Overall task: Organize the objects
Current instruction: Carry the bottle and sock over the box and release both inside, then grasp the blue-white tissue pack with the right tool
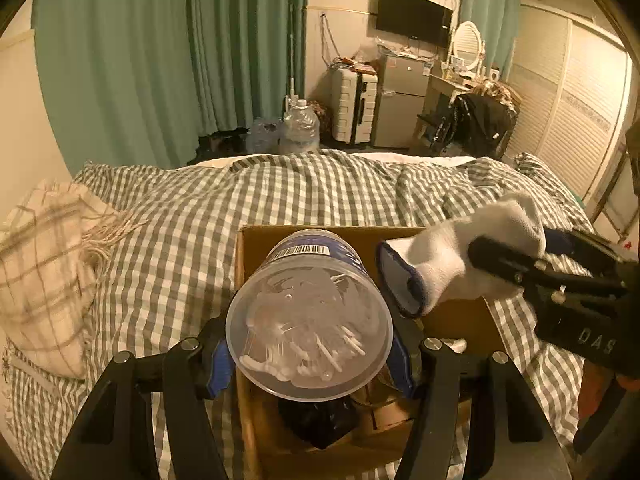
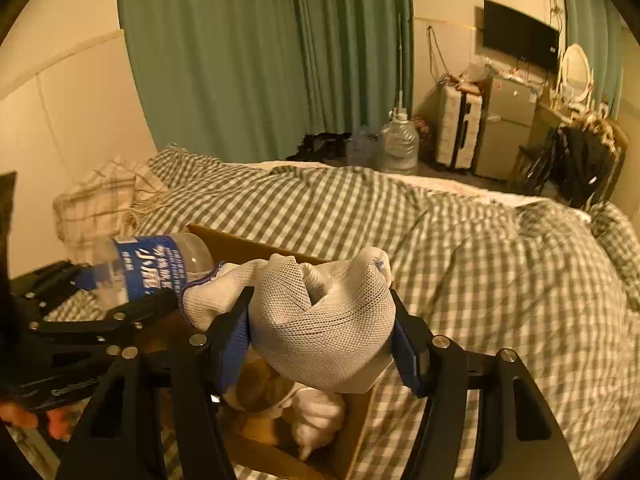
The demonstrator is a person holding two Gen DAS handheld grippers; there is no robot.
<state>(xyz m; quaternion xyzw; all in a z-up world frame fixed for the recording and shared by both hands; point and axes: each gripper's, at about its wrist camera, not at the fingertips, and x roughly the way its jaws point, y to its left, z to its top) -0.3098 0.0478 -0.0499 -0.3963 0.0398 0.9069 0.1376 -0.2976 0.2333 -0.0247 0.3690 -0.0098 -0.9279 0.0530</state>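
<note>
Room: dim bedroom under warm light, green curtains (image 1: 168, 52) along the far wall, wall-mounted television (image 1: 414, 16), pale suitcase (image 1: 354, 106) and small fridge (image 1: 400, 102) beyond the bed.
Surface: green-and-white gingham duvet (image 1: 320, 192), rumpled; fringed plaid blanket (image 1: 52, 276) folded at its left edge.
Box: open cardboard box (image 1: 332, 234) resting on the duvet, already partly filled; a dark bag and a pale bundle visible inside.
Left gripper (image 1: 310, 354): closed on the cotton swab tub (image 1: 310, 320), blue pads pressed against opposite sides of the wall, tub tilted above the box with its clear end facing the camera.
Right gripper (image 2: 320, 346): clamped around the white sock (image 2: 320, 320), held over the box's right half, just beside the tub.
Tub handling: probably light, thin rigid plastic, smooth and likely slippery; best held across the round wall near mid-height, with modest pressure to avoid buckling; loose swabs likely to shift inside.
Sock handling: soft, light, mesh-knit, rolled into a ball with a dark-edged cuff trailing left; easily squeezed, unlikely to break; firmest hold probably across the bundled middle, not the loose cuff.
Writing: barcode on the tub's blue label; white East Asian characters down the label in the right wrist view, too blurred to read; letters "DAS" on the right gripper's body in the left wrist view.
Stage: both items apparently poised for placing in the box.
</note>
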